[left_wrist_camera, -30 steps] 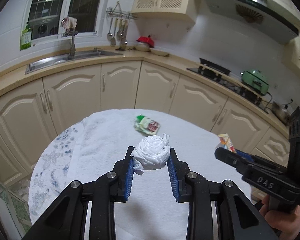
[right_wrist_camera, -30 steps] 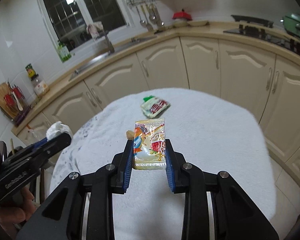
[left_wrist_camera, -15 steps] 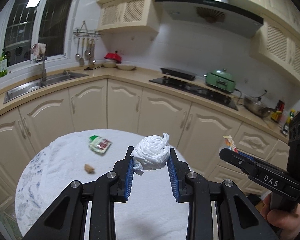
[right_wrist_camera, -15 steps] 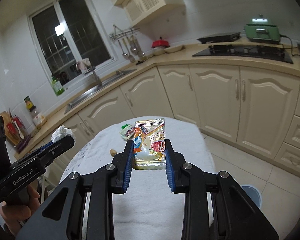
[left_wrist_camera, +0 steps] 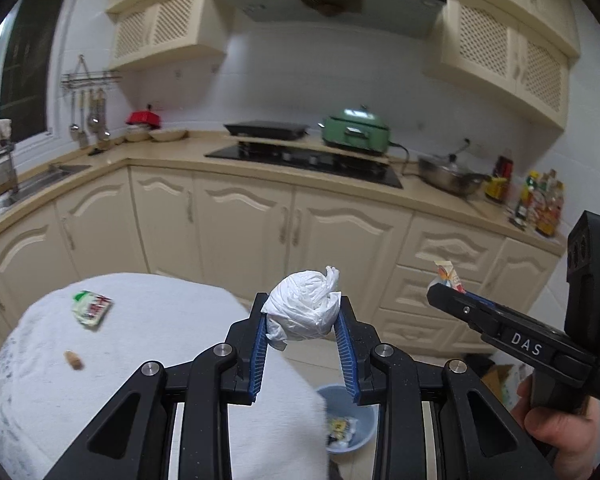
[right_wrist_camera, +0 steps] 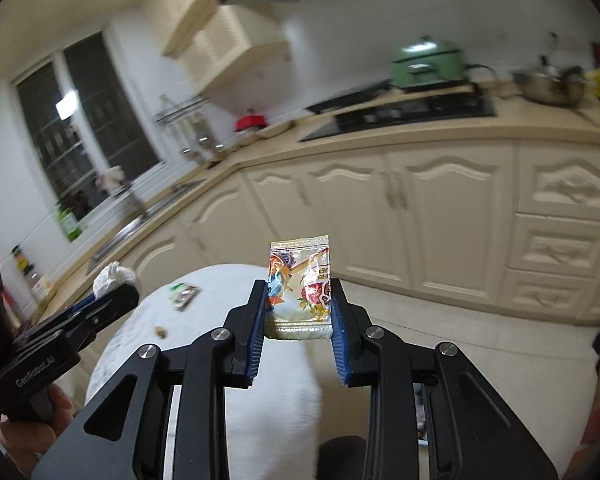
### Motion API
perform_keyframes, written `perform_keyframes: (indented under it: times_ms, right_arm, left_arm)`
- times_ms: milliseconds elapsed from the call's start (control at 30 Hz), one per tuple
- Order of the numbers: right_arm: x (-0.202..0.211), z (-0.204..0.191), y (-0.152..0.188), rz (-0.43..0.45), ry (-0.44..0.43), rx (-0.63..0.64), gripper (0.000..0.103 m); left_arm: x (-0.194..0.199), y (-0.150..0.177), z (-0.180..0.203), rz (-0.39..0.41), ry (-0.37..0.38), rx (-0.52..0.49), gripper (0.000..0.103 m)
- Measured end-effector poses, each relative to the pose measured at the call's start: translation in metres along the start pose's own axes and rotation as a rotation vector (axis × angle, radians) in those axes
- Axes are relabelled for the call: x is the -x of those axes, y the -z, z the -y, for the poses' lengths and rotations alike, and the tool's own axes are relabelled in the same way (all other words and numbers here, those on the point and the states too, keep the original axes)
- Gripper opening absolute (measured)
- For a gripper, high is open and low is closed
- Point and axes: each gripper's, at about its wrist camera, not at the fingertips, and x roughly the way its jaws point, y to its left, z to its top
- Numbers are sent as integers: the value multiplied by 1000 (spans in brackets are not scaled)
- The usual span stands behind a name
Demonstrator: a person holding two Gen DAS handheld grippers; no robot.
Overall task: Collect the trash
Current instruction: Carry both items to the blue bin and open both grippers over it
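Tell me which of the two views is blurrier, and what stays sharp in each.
Right wrist view: cabinets and green pot heavily smeared, while the right gripper and its snack wrapper stay crisp. Left wrist view: background mostly sharp, table items slightly soft; left gripper and white tissue wad clear.

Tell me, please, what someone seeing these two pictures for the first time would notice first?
Probably the crumpled white tissue ball pinched in the left tongs, centre of the left wrist view, with the blue bin on the floor just below. Next, the shiny colourful snack wrapper held upright in the right tongs. A green-and-red packet and a small brown scrap lie on the white-covered table.
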Motion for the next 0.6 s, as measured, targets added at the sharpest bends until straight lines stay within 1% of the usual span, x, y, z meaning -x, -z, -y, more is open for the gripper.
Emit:
perform_keyframes:
  times_ms: [200,333,400,467,600]
  right_arm:
    - [-4,68,5,-25,109,-91,29]
    - [-13,105,12,-57,154,-147,29]
    - [-20,123,17,-77,171,-172,29]
    - [-27,139,21,-96,181,-193,29]
    - [-44,162,30,-133,197,-230,29]
  left_arm:
    - [-57,2,33,-101,74,-52,28]
    - [-98,-4,44,-174,109,-80,28]
    - [-119,-11,50,-205,121,-87,28]
    - [-149,-23,55,-241,132,-95,28]
    - [-205,-32,68,-316,150,-108,28]
